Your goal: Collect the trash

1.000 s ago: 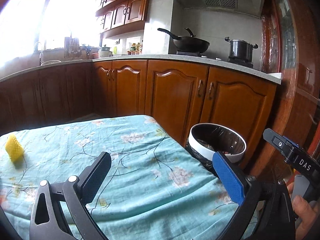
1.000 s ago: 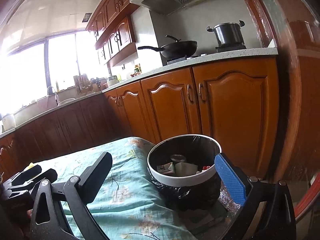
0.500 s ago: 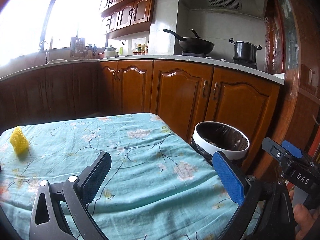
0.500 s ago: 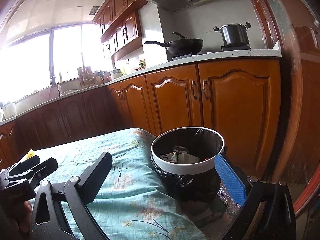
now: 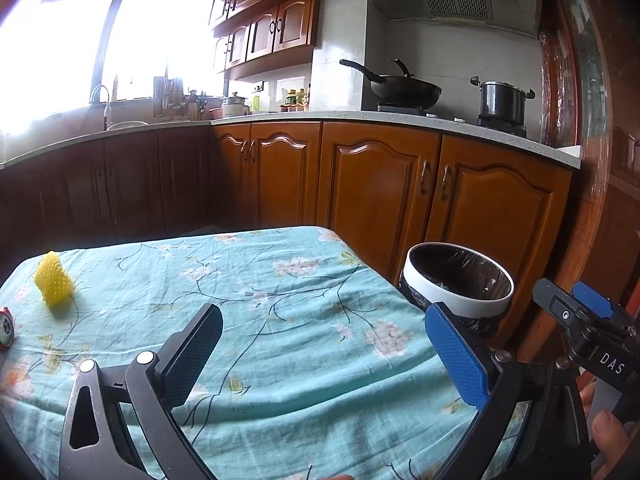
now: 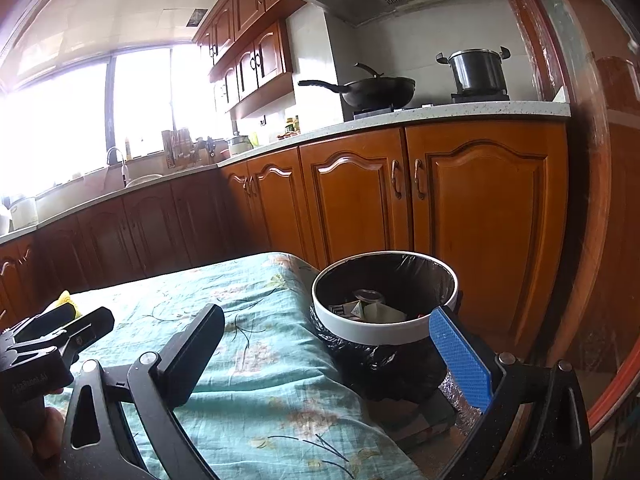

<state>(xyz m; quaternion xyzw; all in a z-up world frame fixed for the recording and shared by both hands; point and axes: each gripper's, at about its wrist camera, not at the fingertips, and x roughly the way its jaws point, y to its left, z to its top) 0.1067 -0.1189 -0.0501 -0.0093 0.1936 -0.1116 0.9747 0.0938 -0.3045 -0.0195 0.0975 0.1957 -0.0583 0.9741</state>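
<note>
A yellow foam fruit net (image 5: 53,284) lies at the far left of the table with the teal flowered cloth (image 5: 280,320). A red can (image 5: 5,327) shows at the left edge. My left gripper (image 5: 324,344) is open and empty above the table's near side. A white-rimmed bin (image 5: 460,280) with a black liner stands off the table's right edge. In the right wrist view the bin (image 6: 384,300) holds paper scraps and a can. My right gripper (image 6: 328,344) is open and empty, in front of the bin. The yellow net (image 6: 66,300) peeks out behind the left gripper (image 6: 60,332).
Wooden cabinets (image 5: 380,192) run behind the table and bin. A wok (image 5: 404,90) and a pot (image 5: 502,102) sit on the stove. A wooden door frame (image 6: 592,200) stands on the right.
Both grippers have drawn back and tilted up a little. More of the table shows in the left wrist view, and the red can has come into view at the left edge.
</note>
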